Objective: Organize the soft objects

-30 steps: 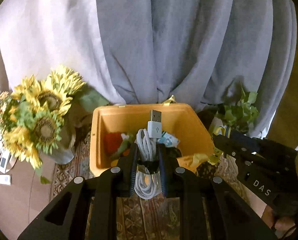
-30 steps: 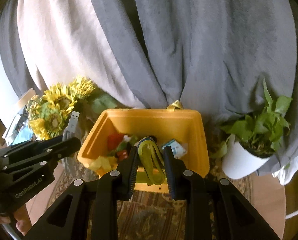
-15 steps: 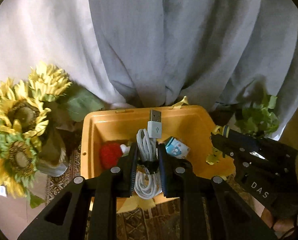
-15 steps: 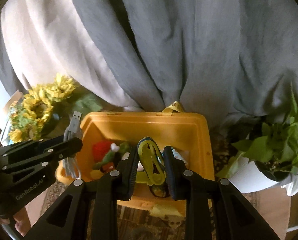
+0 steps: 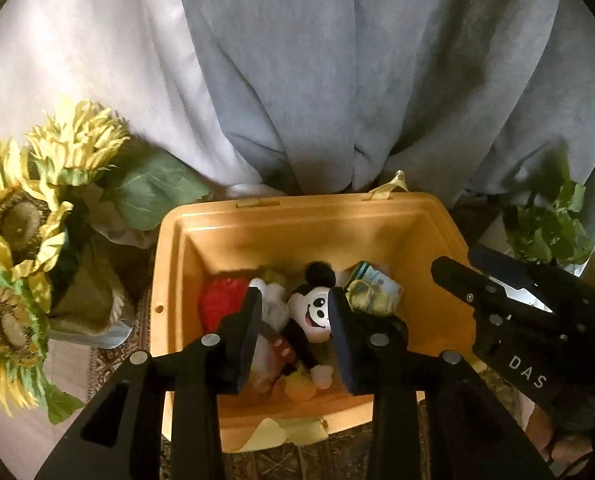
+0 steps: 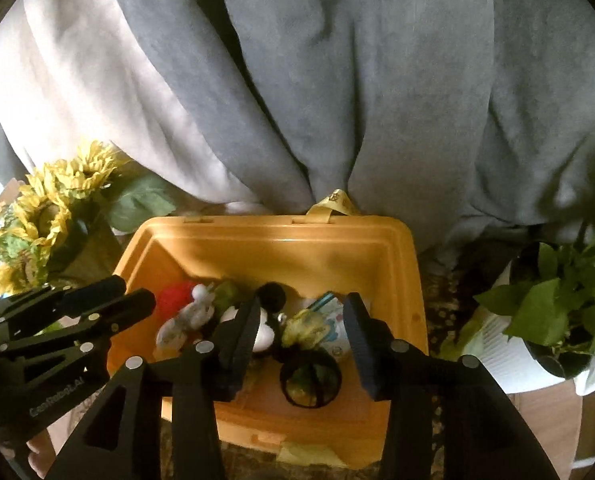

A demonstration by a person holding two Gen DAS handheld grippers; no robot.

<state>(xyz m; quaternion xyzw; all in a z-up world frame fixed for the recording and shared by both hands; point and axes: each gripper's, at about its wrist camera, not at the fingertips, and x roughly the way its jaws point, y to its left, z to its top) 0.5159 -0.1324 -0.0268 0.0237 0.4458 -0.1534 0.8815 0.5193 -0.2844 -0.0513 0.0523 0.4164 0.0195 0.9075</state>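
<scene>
An orange plastic bin [image 5: 293,216] [image 6: 281,232] stands in front of me. Inside lie a mouse plush [image 5: 311,312], a red soft thing [image 5: 221,296] [image 6: 175,296], a white bundle [image 6: 187,318], a small printed packet [image 5: 373,286] and a yellow-and-black item [image 6: 309,360]. My left gripper [image 5: 293,320] is open and empty above the plush. My right gripper [image 6: 301,328] is open and empty above the yellow-and-black item. Each gripper shows at the edge of the other's view.
A vase of sunflowers [image 5: 21,240] [image 6: 45,216] stands left of the bin. A potted green plant [image 6: 569,308] [image 5: 549,224] stands to its right. Grey and white curtains [image 5: 317,80] hang behind. A patterned cloth [image 5: 281,464] lies under the bin.
Both grippers moved over the bin and opened. The white USB cable left the left gripper and the yellow-and-black item left the right one; that item now lies in the bin.
</scene>
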